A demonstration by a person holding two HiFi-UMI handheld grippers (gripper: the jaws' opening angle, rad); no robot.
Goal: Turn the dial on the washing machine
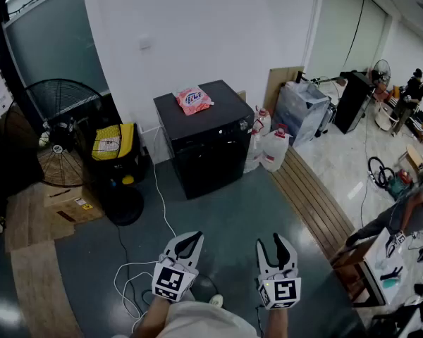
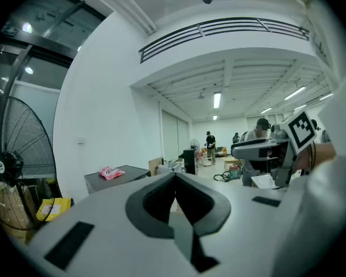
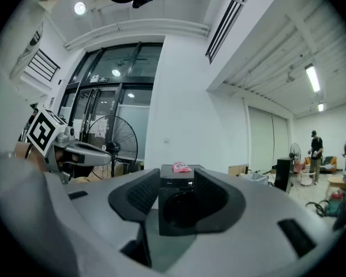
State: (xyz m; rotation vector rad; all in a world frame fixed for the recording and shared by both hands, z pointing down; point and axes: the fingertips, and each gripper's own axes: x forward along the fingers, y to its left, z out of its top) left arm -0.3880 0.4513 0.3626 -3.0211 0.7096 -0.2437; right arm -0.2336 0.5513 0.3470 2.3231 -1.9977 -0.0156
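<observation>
Head view: the black washing machine (image 1: 206, 141) stands against the white wall, well apart from both grippers. Only this view shows the floor between them, with a white cable (image 1: 137, 277) looped on it.
Pink packet (image 1: 193, 100): lies on the machine's top, toward its back left corner.
Dial: too small to make out in any view; the head view shows only a thin panel strip along the top of the machine's front.
Left gripper (image 1: 191, 239): low in the head view, beside the right one. Its jaws meet at their tips, with nothing between them.
Right gripper (image 1: 277, 243): jaws apart with a moderate gap, holding nothing.
Left gripper view: the left gripper (image 2: 175, 176) points past the machine, so the washing machine (image 2: 120, 179) sits off to the left, with only its top and the pink packet (image 2: 109, 172) showing. This view also takes in people (image 2: 209, 147) at the far end of the room.
Right gripper view: the right gripper (image 3: 177, 179) points straight at the machine. The washing machine (image 3: 177, 209) is framed in the jaw gap, far off, showing its front and round door, which the other gripper view does not.
Standing fan (image 1: 62, 129): left of the machine, with a yellow box (image 1: 113, 141) between the two.
White jugs (image 1: 273, 148): just beside the machine's right side; seen only in the head view.
</observation>
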